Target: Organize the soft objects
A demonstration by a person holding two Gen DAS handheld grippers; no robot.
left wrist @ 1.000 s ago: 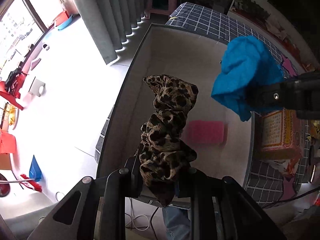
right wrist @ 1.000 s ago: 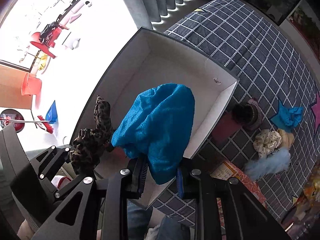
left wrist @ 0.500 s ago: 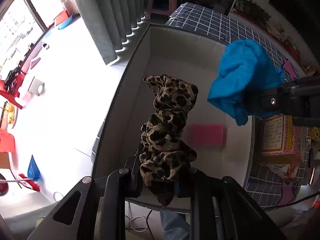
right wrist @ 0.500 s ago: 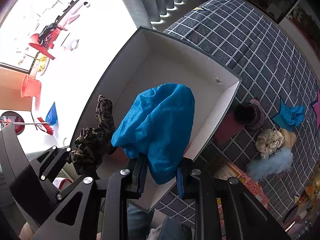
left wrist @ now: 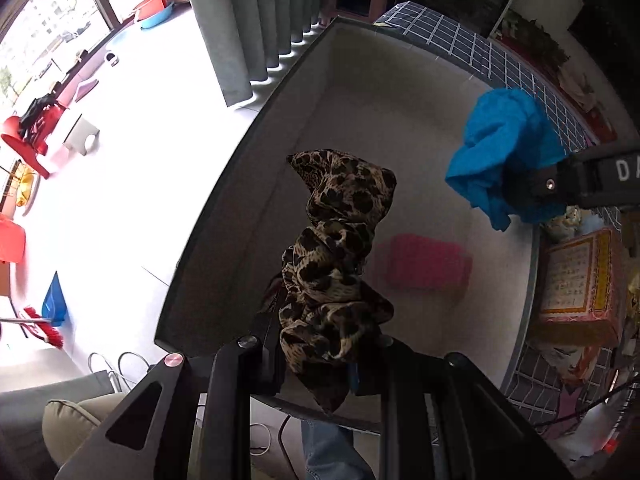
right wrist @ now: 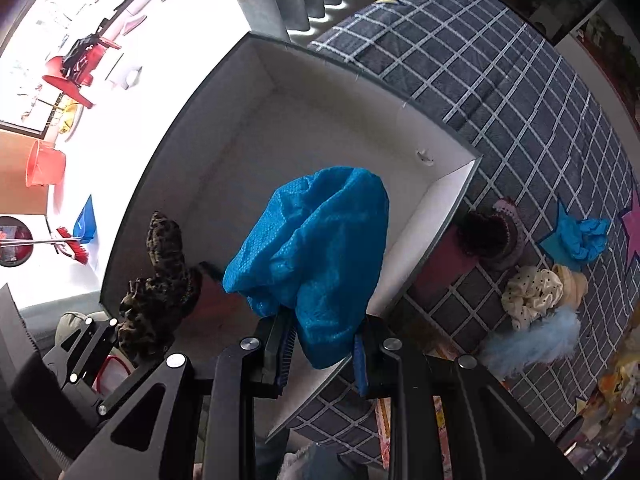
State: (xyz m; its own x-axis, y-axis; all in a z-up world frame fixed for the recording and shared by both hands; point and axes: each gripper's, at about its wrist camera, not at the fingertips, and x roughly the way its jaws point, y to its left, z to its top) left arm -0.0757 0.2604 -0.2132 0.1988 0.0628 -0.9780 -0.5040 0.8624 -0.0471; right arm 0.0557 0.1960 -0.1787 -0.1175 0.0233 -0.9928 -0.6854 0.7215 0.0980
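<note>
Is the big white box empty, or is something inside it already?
Not empty. A pink block lies on the floor of the box. The leopard scrunchie and blue cloth hang above it, clamped in grippers.

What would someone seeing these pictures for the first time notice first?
Probably the two bright fabrics hanging over the open white box: a leopard-print scrunchie clamped in the left gripper and a crumpled blue cloth clamped in the right gripper. Next, the pink block lying alone on the box floor.
</note>
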